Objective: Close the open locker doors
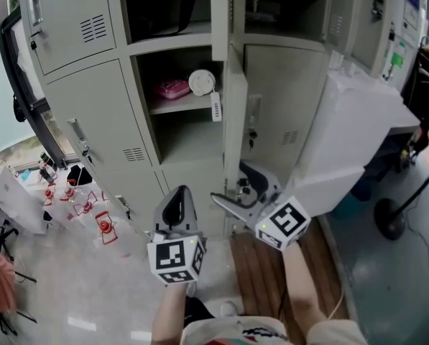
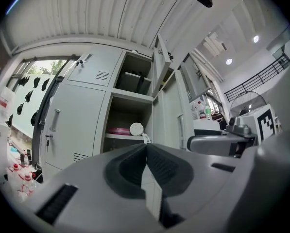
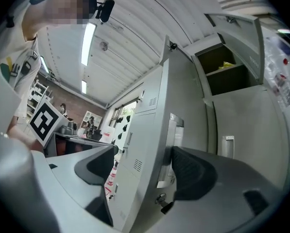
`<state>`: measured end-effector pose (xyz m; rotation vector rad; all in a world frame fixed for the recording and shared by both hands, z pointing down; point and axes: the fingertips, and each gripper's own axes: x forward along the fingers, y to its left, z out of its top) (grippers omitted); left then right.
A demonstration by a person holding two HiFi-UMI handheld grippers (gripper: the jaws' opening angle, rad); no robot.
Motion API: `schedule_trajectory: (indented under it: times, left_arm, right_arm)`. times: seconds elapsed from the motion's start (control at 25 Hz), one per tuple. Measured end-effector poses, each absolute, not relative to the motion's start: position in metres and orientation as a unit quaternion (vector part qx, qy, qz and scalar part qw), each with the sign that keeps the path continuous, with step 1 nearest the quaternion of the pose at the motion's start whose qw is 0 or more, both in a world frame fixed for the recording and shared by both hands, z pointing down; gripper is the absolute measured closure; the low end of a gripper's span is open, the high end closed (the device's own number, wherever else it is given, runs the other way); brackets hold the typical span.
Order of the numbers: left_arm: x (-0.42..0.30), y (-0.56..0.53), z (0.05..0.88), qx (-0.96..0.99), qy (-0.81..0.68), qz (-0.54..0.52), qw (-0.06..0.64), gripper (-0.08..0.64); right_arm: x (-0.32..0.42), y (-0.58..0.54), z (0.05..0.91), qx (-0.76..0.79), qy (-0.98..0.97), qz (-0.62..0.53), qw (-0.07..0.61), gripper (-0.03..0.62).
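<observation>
The open locker door (image 1: 235, 113) stands edge-on out of the middle compartment of the locker bank (image 1: 99, 113); its free edge sits between the spread fingers of the right gripper (image 3: 145, 154), near the door's lower end; the left gripper (image 2: 146, 147) hovers just beside, fingers pressed together on nothing; a pink box (image 1: 172, 89) lies on the compartment's shelf.

The top-row locker (image 1: 70, 20) runs off the head view's upper edge, and the dark upper compartment (image 1: 164, 6) gives away little of its contents. On the shelf below, a pink item (image 1: 172, 89) and a round white one (image 1: 201, 82) cannot be identified, and the print on the hanging tag (image 1: 216, 107) is too small to read. The open locker door (image 1: 234, 121) hides part of the right gripper (image 1: 236, 187). In the left gripper view, the left gripper (image 2: 145, 164) blocks the lower lockers with its own body.
</observation>
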<state>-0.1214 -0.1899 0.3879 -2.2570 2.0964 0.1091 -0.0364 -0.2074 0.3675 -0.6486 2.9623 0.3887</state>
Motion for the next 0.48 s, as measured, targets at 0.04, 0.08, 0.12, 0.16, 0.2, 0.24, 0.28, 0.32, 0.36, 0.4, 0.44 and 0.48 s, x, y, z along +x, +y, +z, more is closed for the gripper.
schedule_trajectory:
  times: [0.04, 0.08, 0.12, 0.16, 0.2, 0.24, 0.28, 0.32, 0.36, 0.4, 0.44, 0.48]
  left_arm:
    - [-0.126, -0.189, 0.389, -0.729, 0.684, 0.035, 0.028, 0.554]
    - [-0.130, -0.188, 0.389, -0.725, 0.687, 0.035, 0.027, 0.554]
    - [-0.135, -0.188, 0.390, -0.722, 0.690, 0.034, 0.026, 0.554]
    - [-0.139, -0.188, 0.391, -0.720, 0.693, 0.034, 0.024, 0.554]
    - [-0.143, -0.189, 0.391, -0.717, 0.696, 0.034, 0.023, 0.554]
    - [-0.147, -0.189, 0.391, -0.715, 0.698, 0.033, 0.023, 0.554]
    - [-0.152, -0.190, 0.390, -0.713, 0.700, 0.033, 0.023, 0.554]
    - [-0.156, -0.191, 0.389, -0.710, 0.703, 0.033, 0.024, 0.554]
    - [-0.161, -0.193, 0.388, -0.708, 0.705, 0.033, 0.025, 0.554]
    - [-0.166, -0.194, 0.386, -0.706, 0.707, 0.033, 0.025, 0.554]
    - [-0.172, -0.196, 0.385, -0.703, 0.709, 0.033, 0.026, 0.554]
    - [-0.178, -0.198, 0.383, -0.701, 0.712, 0.034, 0.027, 0.554]
  right_arm:
    - [-0.041, -0.206, 0.367, -0.207, 0.969, 0.127, 0.042, 0.236]
    - [-0.046, -0.204, 0.367, -0.202, 0.970, 0.126, 0.042, 0.236]
    - [-0.051, -0.203, 0.367, -0.197, 0.971, 0.127, 0.041, 0.236]
    - [-0.056, -0.203, 0.367, -0.192, 0.972, 0.129, 0.040, 0.236]
    - [-0.061, -0.203, 0.367, -0.188, 0.973, 0.132, 0.039, 0.236]
    - [-0.066, -0.202, 0.367, -0.182, 0.973, 0.135, 0.037, 0.236]
    - [-0.072, -0.202, 0.367, -0.177, 0.974, 0.137, 0.035, 0.236]
    - [-0.079, -0.201, 0.367, -0.170, 0.975, 0.140, 0.033, 0.236]
    - [-0.086, -0.201, 0.367, -0.165, 0.975, 0.144, 0.031, 0.236]
    - [-0.094, -0.202, 0.368, -0.159, 0.976, 0.148, 0.029, 0.236]
    - [-0.102, -0.203, 0.369, -0.155, 0.976, 0.152, 0.025, 0.236]
    - [-0.110, -0.204, 0.370, -0.152, 0.976, 0.156, 0.020, 0.236]
